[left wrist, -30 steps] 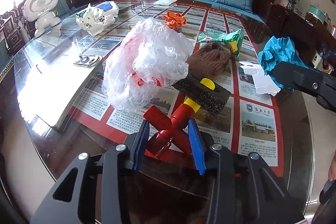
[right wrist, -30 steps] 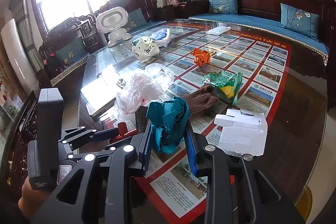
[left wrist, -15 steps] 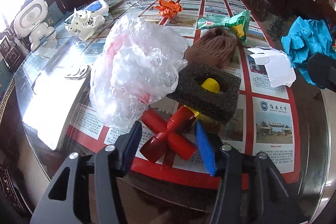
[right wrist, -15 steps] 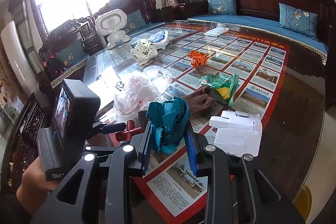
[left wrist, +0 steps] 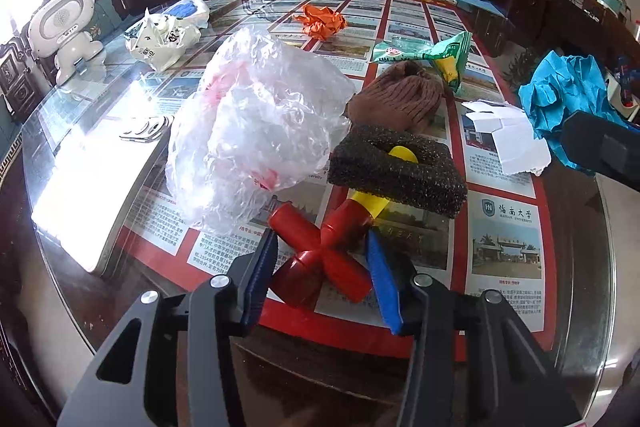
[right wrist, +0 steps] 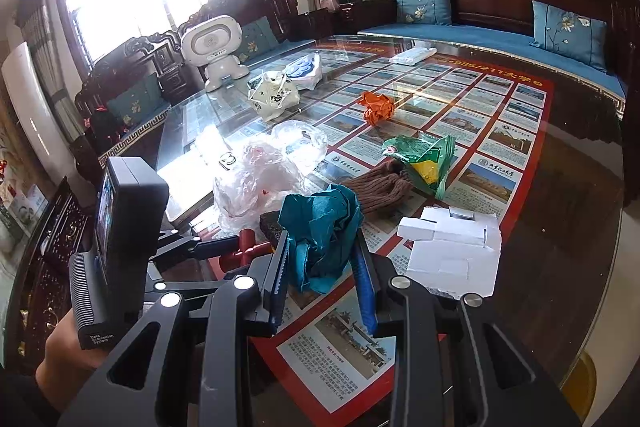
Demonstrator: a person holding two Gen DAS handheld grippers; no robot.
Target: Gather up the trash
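Red plastic fills the gap in the left wrist view: a red cross-shaped toy (left wrist: pixel 324 255) with a yellow stem lies on the glass surface (left wrist: pixel 576 267) between the blue pads of the left gripper (left wrist: pixel 320 267). Its jaws are closing; the left pad sits right at one red arm, while the right pad stands just beside the toy, and firm contact cannot be told. The yellow stem runs up into a dark foam block (left wrist: pixel 396 173) just beyond. Left of the foam a crumpled clear plastic bag (left wrist: pixel 256 131) rests close to the toy. Behind the foam lies a brown knit hat (left wrist: pixel 400 97), and farther back a green snack wrapper (left wrist: pixel 432 53) and an orange paper wad (left wrist: pixel 322 21). A flattened white carton (left wrist: pixel 508 135) lies to the right.

In the right wrist view the right gripper (right wrist: pixel 322 267) is clamped on a crumpled teal paper (right wrist: pixel 320 231), which bulges up between and above its fingers, lifted off the surface. The left gripper's tool body (right wrist: pixel 128 227) shows at the left, held by a hand (right wrist: pixel 68 359). The white carton lies just right of the right gripper, and the hat and wrapper sit beyond the teal paper.
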